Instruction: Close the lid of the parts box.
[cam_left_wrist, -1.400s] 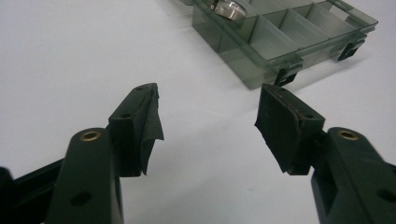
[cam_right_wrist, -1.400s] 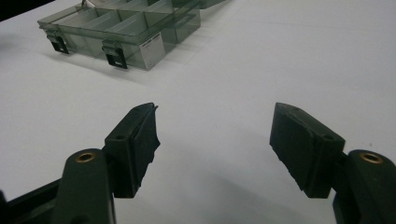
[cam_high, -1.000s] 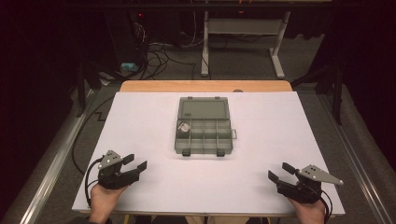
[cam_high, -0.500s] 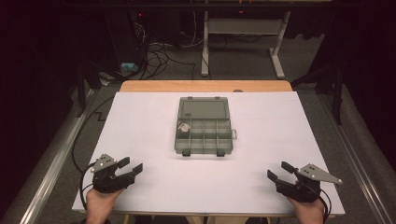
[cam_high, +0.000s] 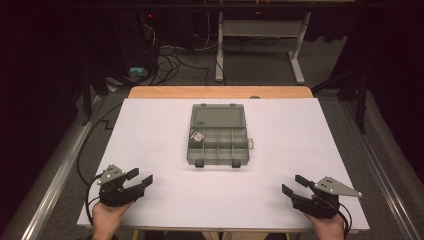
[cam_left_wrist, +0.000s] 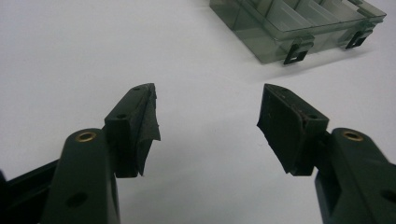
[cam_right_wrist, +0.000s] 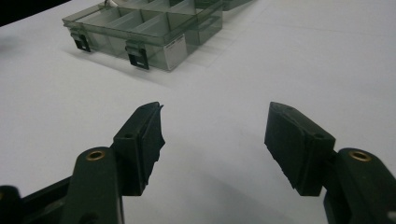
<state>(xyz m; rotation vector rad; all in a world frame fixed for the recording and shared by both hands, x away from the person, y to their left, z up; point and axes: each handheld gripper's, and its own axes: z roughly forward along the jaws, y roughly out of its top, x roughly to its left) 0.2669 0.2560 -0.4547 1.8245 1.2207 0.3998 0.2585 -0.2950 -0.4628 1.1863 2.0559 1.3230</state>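
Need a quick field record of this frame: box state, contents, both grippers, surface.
box: grey compartment box, mid-table, lid open and lying flat on the far side
contents: one small pale item in a far-left compartment; other compartments look empty
left gripper: open, holds nothing, near table's front left
right gripper: open, jaws just closing slightly, holds nothing, front right
surface: white table

The left gripper (cam_high: 141, 178) sits low at the near left, held in the person's left hand (cam_high: 106, 215). Its jaws stand wide apart with nothing between them. The right gripper (cam_high: 294, 185) sits at the near right in the right hand (cam_high: 330, 226). Its jaws have just closed a little, yet they gape wide, with nothing between.
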